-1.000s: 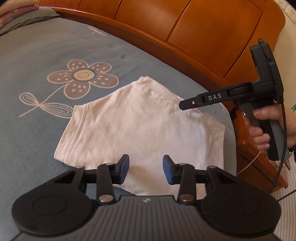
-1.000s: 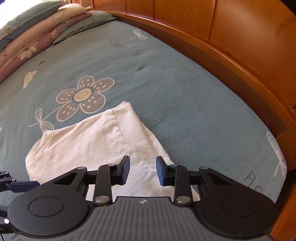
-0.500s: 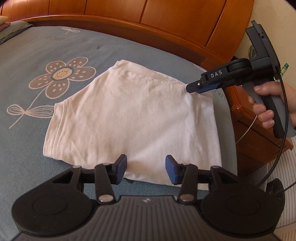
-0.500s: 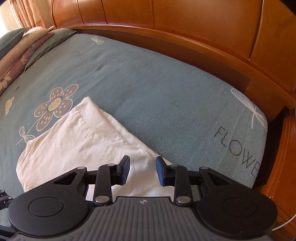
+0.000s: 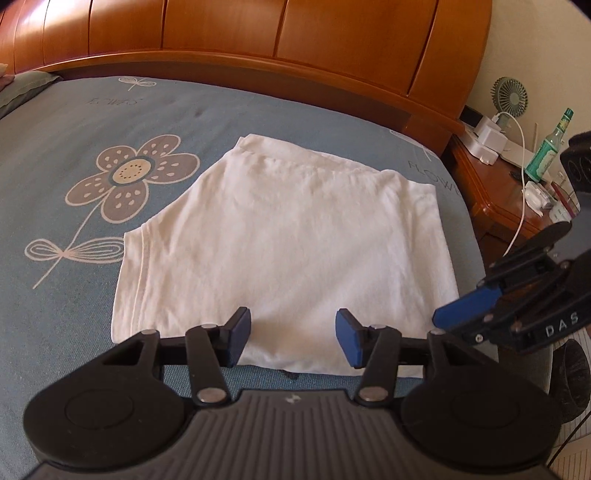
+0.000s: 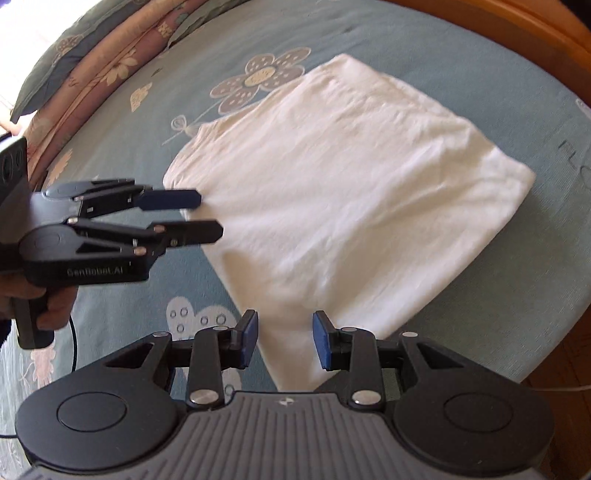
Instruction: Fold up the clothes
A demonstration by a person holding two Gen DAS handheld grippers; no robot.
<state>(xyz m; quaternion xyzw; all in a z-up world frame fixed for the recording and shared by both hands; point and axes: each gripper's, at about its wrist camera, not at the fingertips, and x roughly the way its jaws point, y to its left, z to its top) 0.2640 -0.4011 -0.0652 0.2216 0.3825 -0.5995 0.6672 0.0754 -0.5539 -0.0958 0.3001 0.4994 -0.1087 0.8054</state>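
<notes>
White T-shirt [image 5: 291, 243] lies folded on the bed [image 5: 74, 122], on a blue-grey cover printed with a large brown flower [image 5: 131, 173] at about 10 o'clock from the garment. Shape: a rough rectangle, several layers thick. Left edge shows a stitched hem running along a sleeve-like flap that sticks out toward 9 o'clock. Far edge has a ribbed band; right edge is a soft rounded fold. Fabric is plain, off-white, lightly creased, no print visible. Near corner in the right wrist view tapers to a point [image 6: 295, 373].

Left gripper [image 5: 293, 336]: jaws opening, moderately wide, blue pads poised over the shirt's near edge at 6 o'clock; cloth is seen between them, pads not pressing on it. From the other camera the same gripper [image 6: 208, 216] sits at the shirt's 9 o'clock edge, held by a hand [image 6: 48, 302].

Right gripper [image 6: 284, 339]: jaws narrow but apart, over the near corner, gripping nothing. In the left wrist view it enters at 3 o'clock [image 5: 469, 306].

Wooden headboard [image 5: 258, 33] at 12 o'clock; nightstand [image 5: 491, 184] with green bottle [image 5: 546, 147] and small fan [image 5: 509, 96] at 2 o'clock.
</notes>
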